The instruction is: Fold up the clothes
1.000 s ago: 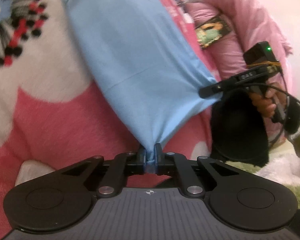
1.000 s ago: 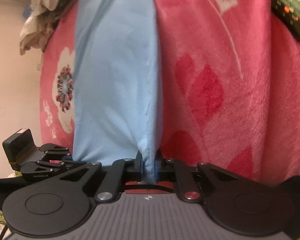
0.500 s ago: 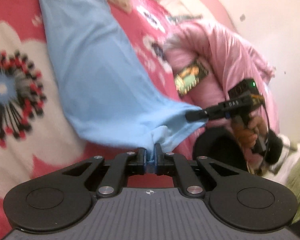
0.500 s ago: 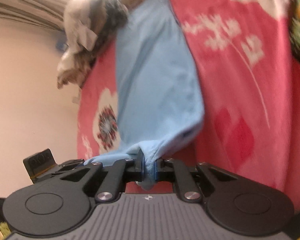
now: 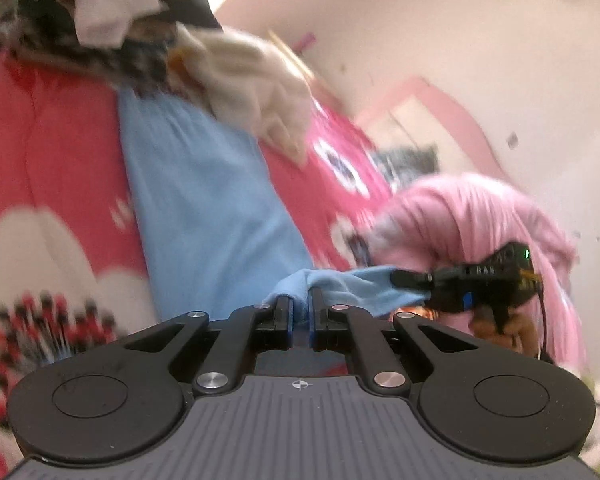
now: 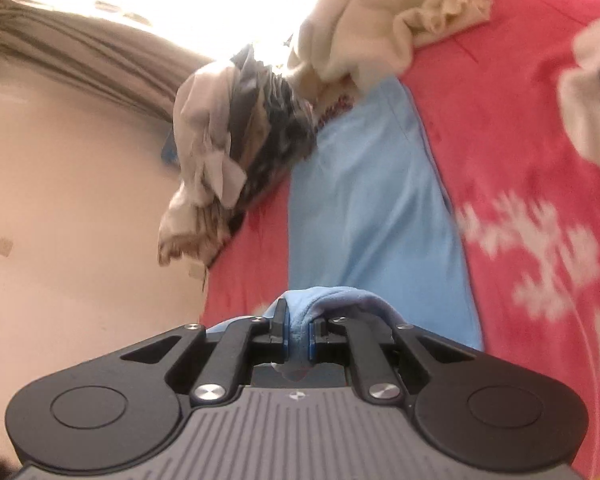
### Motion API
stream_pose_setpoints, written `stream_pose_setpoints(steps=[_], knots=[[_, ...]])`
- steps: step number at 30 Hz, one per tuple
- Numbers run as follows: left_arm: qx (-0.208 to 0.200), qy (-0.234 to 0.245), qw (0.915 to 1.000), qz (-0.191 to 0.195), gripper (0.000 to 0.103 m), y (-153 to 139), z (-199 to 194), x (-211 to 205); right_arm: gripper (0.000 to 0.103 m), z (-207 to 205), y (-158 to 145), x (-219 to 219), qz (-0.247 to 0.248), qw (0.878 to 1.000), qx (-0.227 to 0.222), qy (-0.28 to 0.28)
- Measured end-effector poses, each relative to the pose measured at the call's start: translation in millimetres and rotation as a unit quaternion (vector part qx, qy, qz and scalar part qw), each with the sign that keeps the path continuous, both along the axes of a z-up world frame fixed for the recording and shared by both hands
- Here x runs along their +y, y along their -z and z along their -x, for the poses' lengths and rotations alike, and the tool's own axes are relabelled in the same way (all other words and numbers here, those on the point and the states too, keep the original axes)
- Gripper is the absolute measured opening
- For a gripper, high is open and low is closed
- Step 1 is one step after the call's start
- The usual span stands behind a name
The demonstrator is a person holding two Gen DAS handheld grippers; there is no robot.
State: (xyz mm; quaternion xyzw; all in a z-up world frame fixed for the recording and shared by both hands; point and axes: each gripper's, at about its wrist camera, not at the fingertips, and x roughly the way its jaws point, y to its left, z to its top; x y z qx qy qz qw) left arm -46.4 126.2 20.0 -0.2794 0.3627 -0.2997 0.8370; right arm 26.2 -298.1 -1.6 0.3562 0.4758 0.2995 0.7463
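A light blue garment (image 5: 204, 208) lies stretched along the red floral blanket (image 5: 52, 168); it also shows in the right wrist view (image 6: 372, 208). My left gripper (image 5: 299, 312) is shut on its near edge, which bunches over the fingers. My right gripper (image 6: 298, 332) is shut on the same near edge a little to the right. In the left wrist view the right gripper (image 5: 410, 280) pinches the blue cloth beside mine. The garment's far end runs under a pile of clothes.
A heap of cream, white and dark patterned clothes (image 5: 148, 40) sits at the far end of the blanket (image 6: 520, 140), seen too in the right wrist view (image 6: 284, 92). A pink quilted jacket (image 5: 480, 216) lies at the right. Walls and a curtain stand behind.
Both grippers have moved forward along the garment, carrying its near edge toward the far end; the held cloth now bunches slack over the fingers, and the clothes pile has come into view.
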Motion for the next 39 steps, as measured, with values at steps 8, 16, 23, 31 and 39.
stream_pose_setpoints(steps=[8, 16, 23, 31, 39], knots=[[-0.015, -0.065, 0.9975, 0.023, 0.005, 8.2, -64.5, 17.8, 0.01, -80.1, 5.6, 19.8, 0.002, 1.0, -0.009, 0.014], [-0.021, -0.098, 0.9942, 0.04, 0.005, 26.0, -132.0, 30.8, 0.01, -146.6, 19.0, 36.6, 0.005, 1.0, -0.012, 0.025], [-0.02, -0.117, 0.9916, 0.051, 0.005, 45.3, -175.5, 43.8, 0.01, -188.5, 34.8, 54.4, 0.003, 1.0, -0.008, 0.02], [-0.003, -0.136, 0.9891, 0.056, 0.005, 69.6, -201.0, 58.1, 0.01, -224.3, 71.4, 67.7, -0.003, 0.999, 0.018, 0.027], [0.069, -0.15, 0.9803, 0.109, 0.006, 102.8, -226.4, 79.3, 0.043, -251.1, 120.9, 53.5, -0.132, 0.983, 0.086, 0.094]])
